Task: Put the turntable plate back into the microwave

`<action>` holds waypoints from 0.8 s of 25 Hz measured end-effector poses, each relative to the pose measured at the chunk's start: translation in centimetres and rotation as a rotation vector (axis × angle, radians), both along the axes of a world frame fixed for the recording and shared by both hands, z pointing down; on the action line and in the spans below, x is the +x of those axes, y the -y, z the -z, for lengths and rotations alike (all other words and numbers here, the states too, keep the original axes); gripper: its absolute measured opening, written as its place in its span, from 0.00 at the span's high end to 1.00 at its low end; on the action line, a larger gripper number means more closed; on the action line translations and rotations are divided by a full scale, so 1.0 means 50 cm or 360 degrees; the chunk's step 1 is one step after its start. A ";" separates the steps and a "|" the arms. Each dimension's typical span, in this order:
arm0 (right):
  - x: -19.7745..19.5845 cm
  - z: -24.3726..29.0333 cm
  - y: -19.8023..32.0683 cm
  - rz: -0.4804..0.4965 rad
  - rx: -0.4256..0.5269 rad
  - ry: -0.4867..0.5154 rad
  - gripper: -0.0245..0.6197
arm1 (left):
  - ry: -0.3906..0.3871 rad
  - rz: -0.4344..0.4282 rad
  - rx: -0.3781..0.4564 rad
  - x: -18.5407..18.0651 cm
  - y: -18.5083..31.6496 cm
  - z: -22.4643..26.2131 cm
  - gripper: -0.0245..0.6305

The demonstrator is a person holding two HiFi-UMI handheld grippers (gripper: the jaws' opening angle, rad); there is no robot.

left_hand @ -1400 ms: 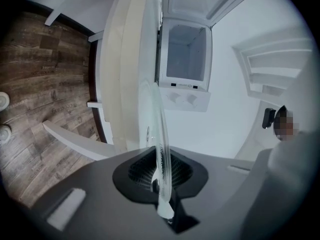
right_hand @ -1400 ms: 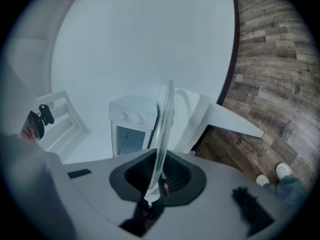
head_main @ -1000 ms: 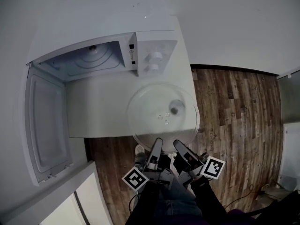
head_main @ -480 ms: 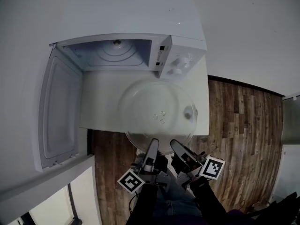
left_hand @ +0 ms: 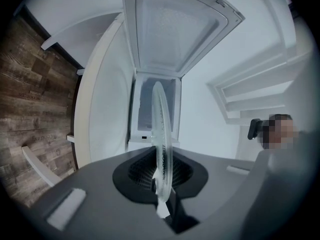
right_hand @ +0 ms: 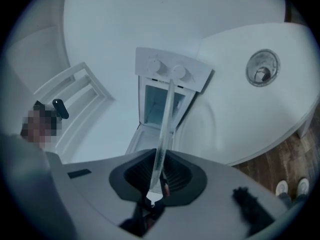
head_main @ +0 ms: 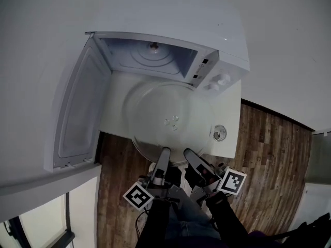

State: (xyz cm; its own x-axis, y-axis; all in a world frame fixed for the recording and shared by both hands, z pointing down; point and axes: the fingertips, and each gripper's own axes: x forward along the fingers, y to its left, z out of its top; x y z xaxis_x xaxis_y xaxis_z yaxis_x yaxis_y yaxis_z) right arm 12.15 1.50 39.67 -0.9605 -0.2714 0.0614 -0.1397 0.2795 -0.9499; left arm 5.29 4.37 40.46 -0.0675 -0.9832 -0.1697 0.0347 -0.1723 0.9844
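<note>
Clear round glass turntable plate [head_main: 168, 122] sits just above the white worktop [head_main: 227, 138], gripped only at its near rim, where the left tool [head_main: 162, 163] and the right tool [head_main: 189, 158] each pinch that edge side by side. So short a hold on smooth glass could let the far side sag or slip free. Beyond, the white microwave [head_main: 170, 19] has its door [head_main: 80, 112] swung open to the left. A low or off-centre entry could knock the rim against the cavity's sill or the knob panel [head_main: 217, 79].

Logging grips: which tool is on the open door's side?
The left tool, shut on the plate rim; the right tool sits toward the knobs.
</note>
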 end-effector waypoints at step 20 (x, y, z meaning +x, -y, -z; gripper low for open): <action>-0.116 0.063 0.052 0.0177 0.0319 -0.0059 0.85 | 0.0073 0.0186 0.0082 -0.106 0.040 0.058 0.91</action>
